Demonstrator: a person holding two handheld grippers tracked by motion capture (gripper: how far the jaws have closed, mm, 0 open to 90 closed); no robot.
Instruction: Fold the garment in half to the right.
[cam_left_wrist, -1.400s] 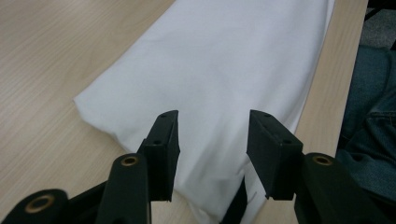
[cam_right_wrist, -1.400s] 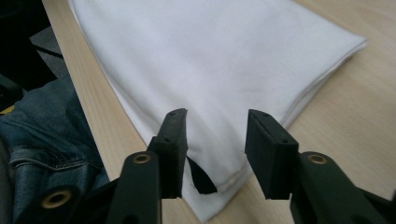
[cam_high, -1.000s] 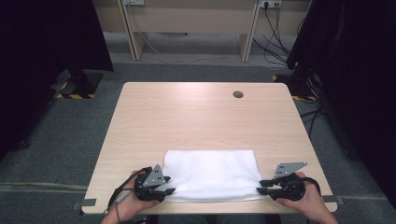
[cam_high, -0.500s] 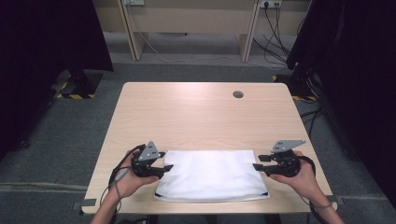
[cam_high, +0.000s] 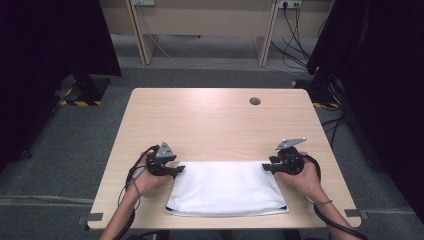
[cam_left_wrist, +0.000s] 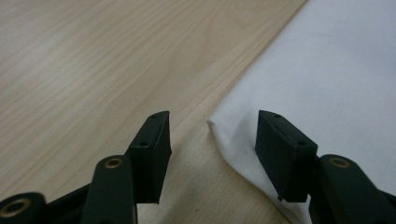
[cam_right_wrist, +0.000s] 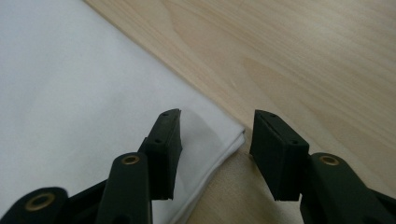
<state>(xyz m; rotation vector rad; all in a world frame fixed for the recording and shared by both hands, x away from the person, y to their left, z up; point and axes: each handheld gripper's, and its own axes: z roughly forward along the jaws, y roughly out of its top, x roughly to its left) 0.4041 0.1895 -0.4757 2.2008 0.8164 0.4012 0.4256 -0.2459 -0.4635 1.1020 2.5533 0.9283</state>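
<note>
A white folded cloth (cam_high: 227, 187) lies flat near the table's front edge. My left gripper (cam_high: 179, 170) sits at the cloth's far left corner and my right gripper (cam_high: 265, 167) at its far right corner. In the left gripper view the jaws (cam_left_wrist: 212, 135) stand apart with the cloth corner (cam_left_wrist: 233, 140) lying between them, untouched by the pads. In the right gripper view the jaws (cam_right_wrist: 215, 135) also stand apart around the other corner (cam_right_wrist: 219, 135). Both pairs of jaws have just been opening and then closing slightly, and neither presses on the cloth.
The light wooden table (cam_high: 215, 125) has a round cable hole (cam_high: 255, 101) at the back right. Beyond the table stand desk legs and cables (cam_high: 290, 20) on a grey floor.
Both hands have slid away from the front edge, along the cloth's sides from its near corners to its far corners. The cloth has stayed in place.
</note>
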